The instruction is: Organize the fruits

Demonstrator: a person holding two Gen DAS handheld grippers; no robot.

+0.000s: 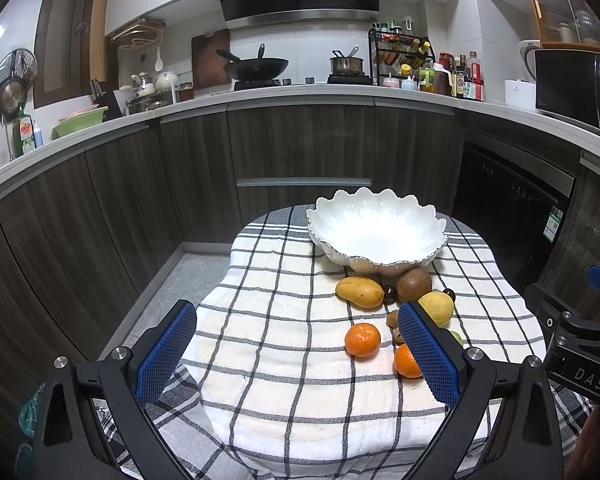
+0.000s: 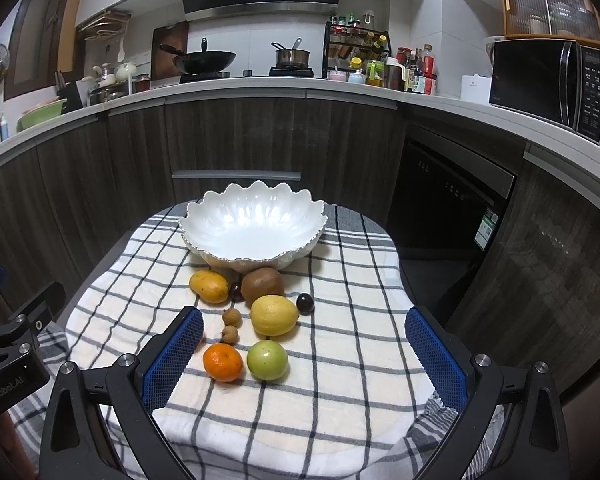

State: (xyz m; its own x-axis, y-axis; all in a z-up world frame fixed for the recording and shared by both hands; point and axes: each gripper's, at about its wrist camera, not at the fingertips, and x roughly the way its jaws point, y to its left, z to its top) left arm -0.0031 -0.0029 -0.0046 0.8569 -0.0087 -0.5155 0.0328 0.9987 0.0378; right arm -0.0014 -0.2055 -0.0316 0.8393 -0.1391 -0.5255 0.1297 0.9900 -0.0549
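Both grippers, left (image 1: pixel 296 354) and right (image 2: pixel 304 354), are released and empty. Between the right fingers lies the orange (image 2: pixel 223 362); close gently, then lift to the bowl (image 2: pixel 253 226).

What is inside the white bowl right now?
The white bowl holds no fruit; its glossy interior shows bare in both views. The near rim hides a thin strip of the inside wall.

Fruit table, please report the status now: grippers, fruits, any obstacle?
Left gripper open, right gripper open, both empty. White bowl empty; mango, lemon, tangerine on the cloth. No obstacle.
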